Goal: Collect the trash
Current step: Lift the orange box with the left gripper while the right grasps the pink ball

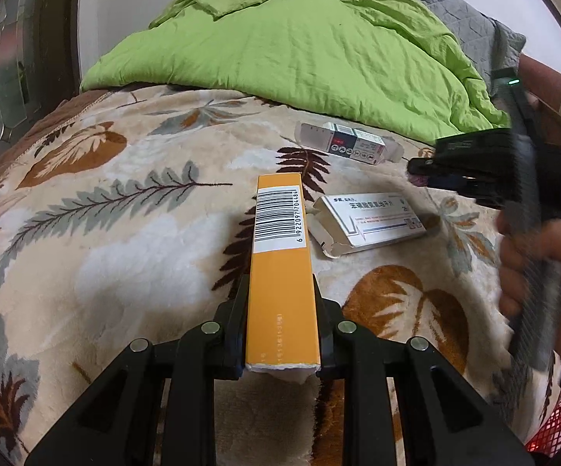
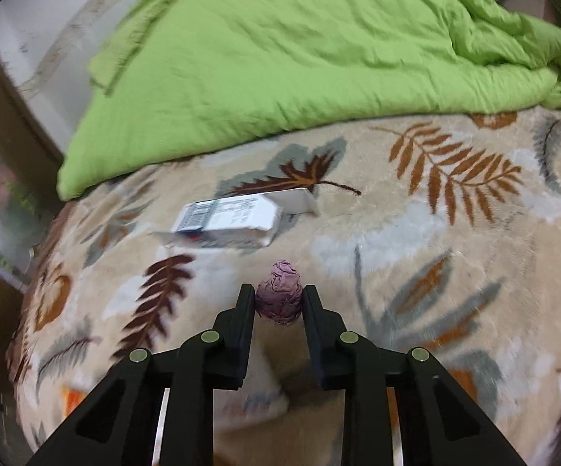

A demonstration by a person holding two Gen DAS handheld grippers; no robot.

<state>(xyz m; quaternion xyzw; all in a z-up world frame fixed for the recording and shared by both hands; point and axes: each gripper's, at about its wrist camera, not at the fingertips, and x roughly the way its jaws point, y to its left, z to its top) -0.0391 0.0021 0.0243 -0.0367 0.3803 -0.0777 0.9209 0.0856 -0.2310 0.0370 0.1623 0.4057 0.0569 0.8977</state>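
The crumpled purple paper ball [image 2: 279, 297] lies on the leaf-patterned blanket [image 2: 416, 240], between the two fingers of the right gripper [image 2: 278, 303]. The fingers are narrow and touch the ball on both sides. Just behind the ball lies a white box [image 2: 228, 219] with an open flap. The left gripper [image 1: 281, 324] holds a long orange box [image 1: 282, 272] with a barcode; its fingers press on both long sides, and the box points forward above the blanket. Near it, on the blanket, lie a silver box [image 1: 369, 223] with a torn end and another small box [image 1: 342, 143]. A green quilt [image 1: 299, 50] covers the far part of the bed. A hand [image 1: 540, 268] holds the right gripper.
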